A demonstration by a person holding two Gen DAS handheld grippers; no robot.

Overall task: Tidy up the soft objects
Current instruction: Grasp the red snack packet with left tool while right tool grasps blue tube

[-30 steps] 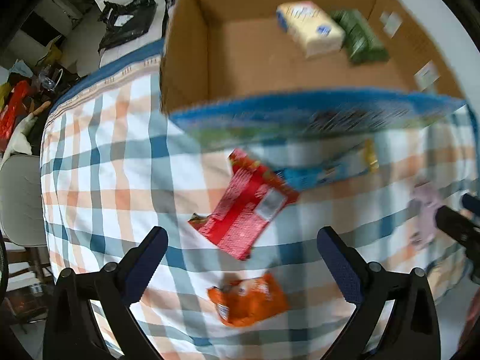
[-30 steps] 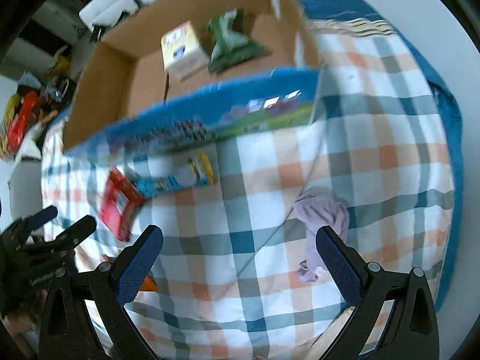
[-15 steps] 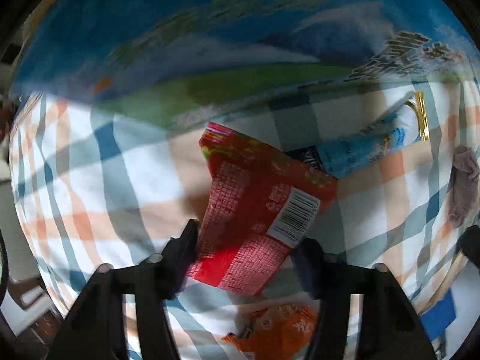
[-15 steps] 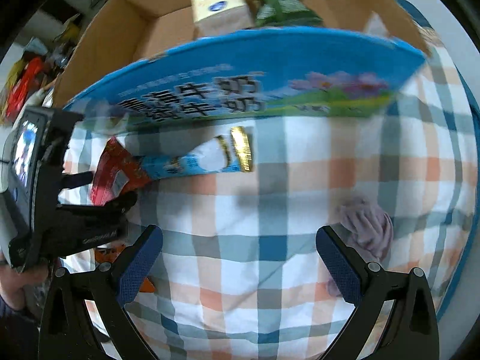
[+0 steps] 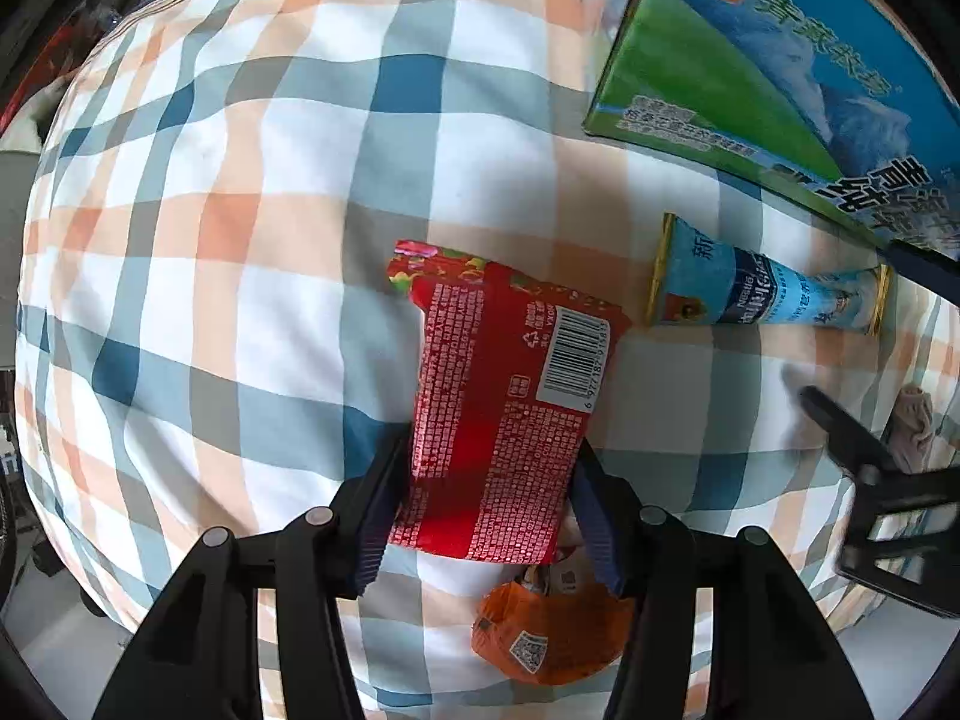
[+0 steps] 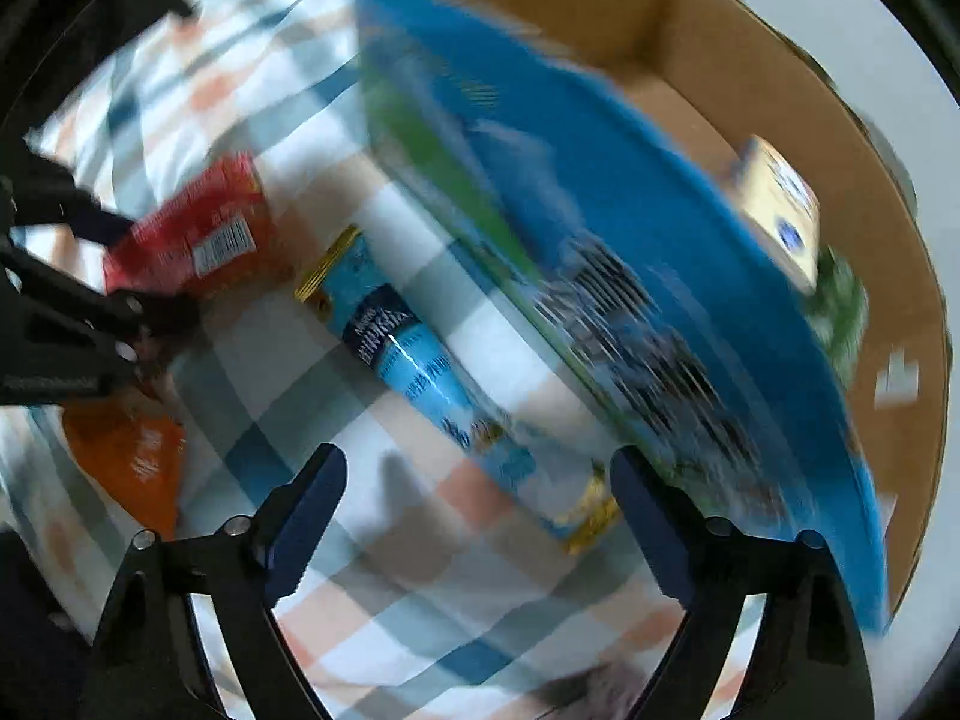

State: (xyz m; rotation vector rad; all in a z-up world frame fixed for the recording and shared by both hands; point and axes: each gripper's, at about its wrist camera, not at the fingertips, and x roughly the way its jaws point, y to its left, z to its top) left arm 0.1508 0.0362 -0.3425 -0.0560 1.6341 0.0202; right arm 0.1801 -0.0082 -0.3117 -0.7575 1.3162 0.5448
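My left gripper is shut on the lower half of a red snack packet, barcode side up, over the checked cloth. An orange packet lies below it. A long blue wrapper lies to the right, beside the blue-and-green carton. My right gripper is open, low over the blue wrapper, whose gold end lies near the right finger. The right wrist view is blurred; it shows the red packet and left gripper at far left.
The carton is open, with a yellow pack and a green bag inside. A mauve cloth lies at the right edge. The orange packet sits left of my right gripper. The bed's edges drop off left and below.
My left gripper has closed on the red packet and swung left away from the carton. My right gripper has dropped and turned toward the blue wrapper, staying open.
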